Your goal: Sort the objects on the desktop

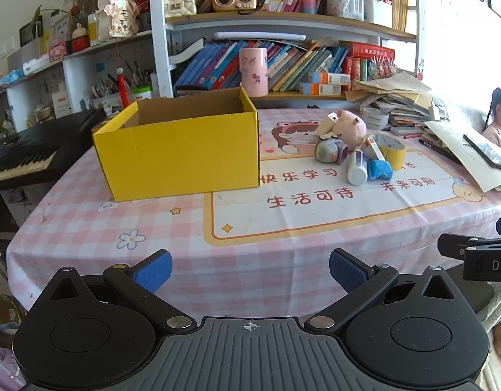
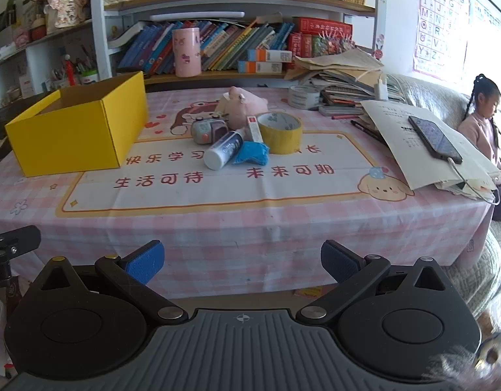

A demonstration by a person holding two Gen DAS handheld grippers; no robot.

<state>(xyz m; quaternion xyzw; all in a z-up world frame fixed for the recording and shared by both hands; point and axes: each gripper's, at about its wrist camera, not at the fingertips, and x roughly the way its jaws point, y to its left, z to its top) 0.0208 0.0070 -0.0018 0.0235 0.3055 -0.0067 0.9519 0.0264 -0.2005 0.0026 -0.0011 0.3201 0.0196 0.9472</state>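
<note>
Task seemed not begun. Yellow box point(image 1: 178, 159) on worktop point(image 1: 283, 254), inside not visible. Toy pile point(image 2: 247, 137) lay beside box, untouched. Left tongs point(image 1: 249, 272), right tongs point(image 2: 242, 264) fully spread, holding nothing.

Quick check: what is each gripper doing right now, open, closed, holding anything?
Left gripper: open, holding nothing.
Right gripper: open, holding nothing.

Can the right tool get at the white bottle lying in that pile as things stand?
Probably yes: the right tool is open and empty, the white bottle lies at the pile's near edge, and only bare tablecloth lies between.
</note>
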